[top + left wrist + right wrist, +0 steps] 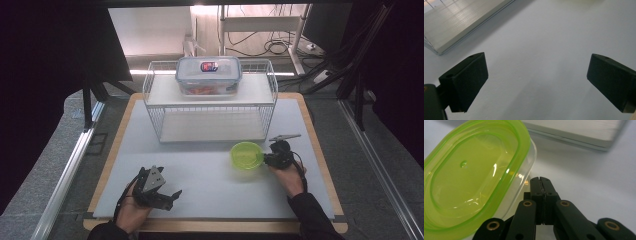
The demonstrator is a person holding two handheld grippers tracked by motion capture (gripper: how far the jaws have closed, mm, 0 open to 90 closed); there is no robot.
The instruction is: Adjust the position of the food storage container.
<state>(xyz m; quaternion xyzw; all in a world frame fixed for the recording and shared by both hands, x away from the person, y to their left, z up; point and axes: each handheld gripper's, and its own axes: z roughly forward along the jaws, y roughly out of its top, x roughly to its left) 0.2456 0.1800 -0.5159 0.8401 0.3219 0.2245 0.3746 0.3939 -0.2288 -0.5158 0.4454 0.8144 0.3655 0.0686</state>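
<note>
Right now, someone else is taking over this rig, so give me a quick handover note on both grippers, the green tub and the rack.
Left gripper: open, nothing between the jaws, low over the mat at the near left.
Right gripper: shut, holding nothing, tips right beside the green tub; contact cannot be told.
Green tub: lid on, standing on the mat in front of the wire rack.
Rack: a clear box with a blue-rimmed lid sits on its top shelf.
Done: nothing visible on the tub.
Left: probably grip the tub and move it, perhaps to the rack.
</note>
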